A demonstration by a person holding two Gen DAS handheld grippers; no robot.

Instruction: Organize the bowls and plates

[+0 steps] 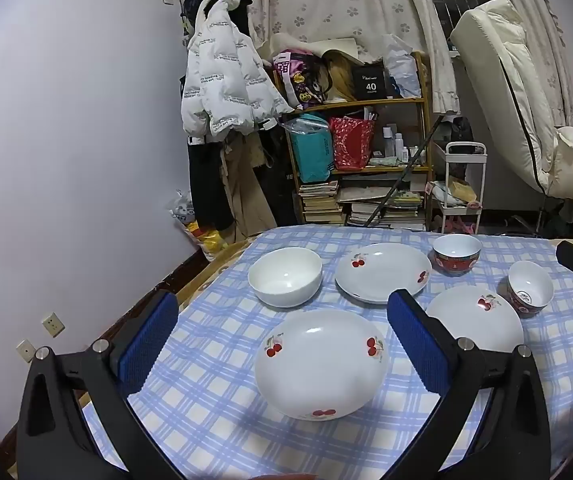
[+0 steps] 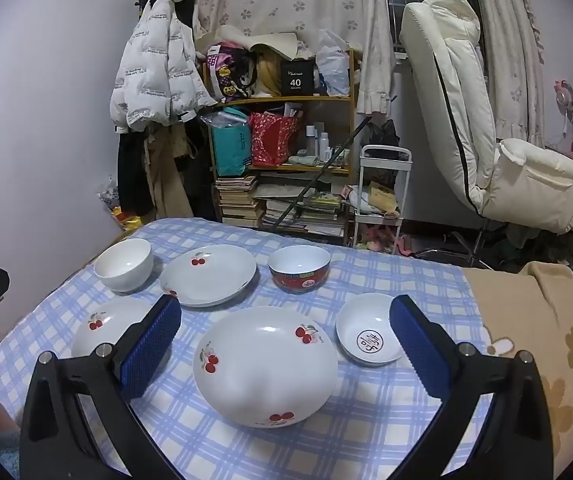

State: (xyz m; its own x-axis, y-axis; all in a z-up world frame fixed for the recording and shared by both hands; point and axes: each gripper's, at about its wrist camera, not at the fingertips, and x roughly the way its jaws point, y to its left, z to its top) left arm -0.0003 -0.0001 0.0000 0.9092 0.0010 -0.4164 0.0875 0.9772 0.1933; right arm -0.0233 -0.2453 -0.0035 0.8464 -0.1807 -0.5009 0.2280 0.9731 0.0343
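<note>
On the blue checked tablecloth lie three white cherry plates: one near, one far, one on the right. A plain white bowl stands far left, a red bowl far right, and a small red bowl beside the right plate. My left gripper hovers open above the near plate. My right gripper hovers open over the right-hand cherry plate, with the small bowl by its right finger. Nothing is held.
Beyond the table's far edge stand a cluttered wooden bookshelf, hanging coats, a white cart and a white recliner. A beige floral blanket covers the surface right of the cloth. The wall runs along the left.
</note>
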